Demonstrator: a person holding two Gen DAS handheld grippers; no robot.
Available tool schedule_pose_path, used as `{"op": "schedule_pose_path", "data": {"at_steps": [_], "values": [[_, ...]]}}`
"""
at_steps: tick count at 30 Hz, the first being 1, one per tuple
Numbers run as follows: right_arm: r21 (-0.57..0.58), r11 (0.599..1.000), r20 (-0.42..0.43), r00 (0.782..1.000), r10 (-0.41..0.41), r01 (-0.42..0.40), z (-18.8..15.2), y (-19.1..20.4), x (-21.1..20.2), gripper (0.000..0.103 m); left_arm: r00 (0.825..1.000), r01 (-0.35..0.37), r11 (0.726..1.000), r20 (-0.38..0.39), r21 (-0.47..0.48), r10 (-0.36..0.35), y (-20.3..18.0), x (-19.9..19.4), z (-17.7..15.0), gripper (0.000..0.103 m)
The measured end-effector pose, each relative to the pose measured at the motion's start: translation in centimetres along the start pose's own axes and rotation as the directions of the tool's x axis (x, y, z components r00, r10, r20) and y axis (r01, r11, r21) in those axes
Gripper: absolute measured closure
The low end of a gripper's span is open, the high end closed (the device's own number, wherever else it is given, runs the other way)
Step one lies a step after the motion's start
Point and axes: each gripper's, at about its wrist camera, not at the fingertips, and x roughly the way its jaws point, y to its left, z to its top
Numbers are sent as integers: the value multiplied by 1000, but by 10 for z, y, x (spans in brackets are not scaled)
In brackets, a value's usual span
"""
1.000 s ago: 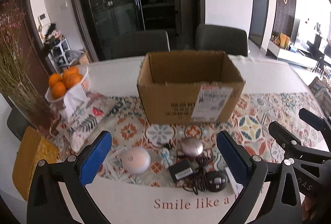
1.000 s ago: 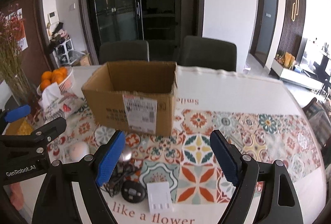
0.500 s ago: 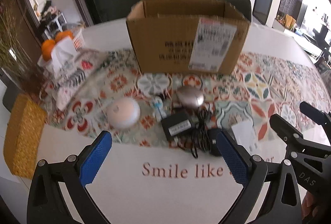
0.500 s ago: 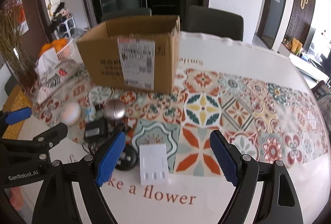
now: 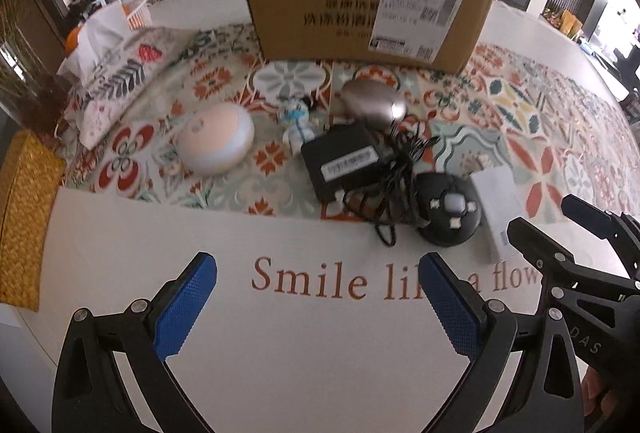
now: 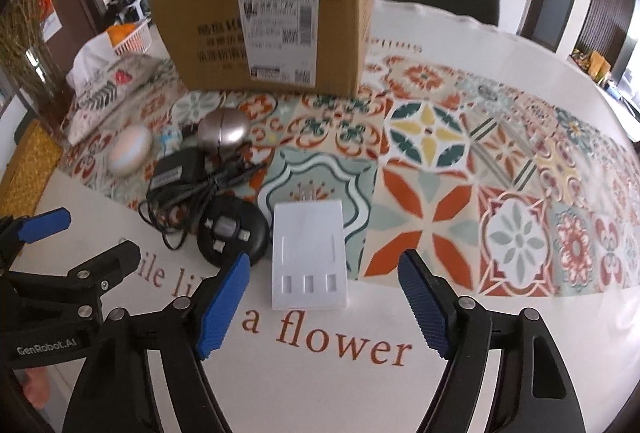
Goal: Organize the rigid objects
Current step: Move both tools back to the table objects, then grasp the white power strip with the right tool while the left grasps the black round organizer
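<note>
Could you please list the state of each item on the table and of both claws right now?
Left claw: open, empty, above the table.
Right claw: open, empty, behind the white box.
Cardboard box: upright; top unseen.
White box: lying flat.
Black adapter: flat, cable tangled.
Black round device: on the table.
Silver egg: on its side.
White dome: on the cloth.

The left gripper [image 5: 318, 307] has its jaws spread wide, the blue ribbed pads [image 5: 185, 309] facing each other with nothing between them. It hovers above the desk, tilted downward. The right gripper [image 6: 323, 307] is likewise wide apart, blue pads [image 6: 222, 305] bare, pitched down at a similar angle. The two sit side by side: the right gripper's black frame shows just off the left jaws' right side, and the left gripper's frame just off the right jaws' left side. A bit of skin shows at each frame's lower edge.
</note>
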Motion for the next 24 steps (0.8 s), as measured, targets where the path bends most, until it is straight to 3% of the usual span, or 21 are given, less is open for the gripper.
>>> {"op": "schedule_pose_path", "data": {"at_steps": [8,19,24], "values": [[-27,999,-35,999,16,-17,-4,2,23,34,1000,1,1000,-31,-29,-2,4,19,-12,1],[-86,996,-19,1000,-2,0,-1,6,45,42,1000,-6,999,-2,-45,6,6,26,-22,1],[-114,994,11,1000,-6,7,-3,10,44,55,1000,11,998,4,-57,-11,8,27,-26,1]]}}
